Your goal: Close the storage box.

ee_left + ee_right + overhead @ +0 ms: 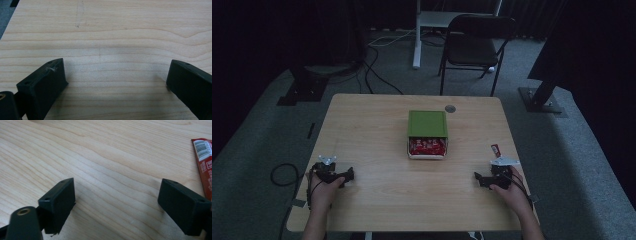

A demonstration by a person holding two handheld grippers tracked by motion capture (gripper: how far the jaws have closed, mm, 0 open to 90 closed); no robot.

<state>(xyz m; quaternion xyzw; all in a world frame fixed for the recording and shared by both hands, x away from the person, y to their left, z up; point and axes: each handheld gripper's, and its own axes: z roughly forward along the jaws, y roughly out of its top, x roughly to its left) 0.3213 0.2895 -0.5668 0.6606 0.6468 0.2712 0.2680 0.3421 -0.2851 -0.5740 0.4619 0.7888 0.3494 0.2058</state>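
High view: left gripper (pixel 346 176) and right gripper (pixel 480 179) on table (pixel 412 200), fingers apart, red packet (pixel 496 150) beside right.

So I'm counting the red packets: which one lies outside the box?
The single red packet lying flat on the bare table by the right gripper; the others sit packed in the green-lidded box at the table's middle.

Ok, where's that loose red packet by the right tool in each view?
High view: the red packet lies near the table's right edge, just beyond the right tool.
Right gripper view: the packet runs along the right edge, barcode end up, beside the right-hand jaw; both jaws stand apart with nothing between them.
Left gripper view: the packet is not in this picture.
Shared landmark: the light wood table, whose grain shows in all three.
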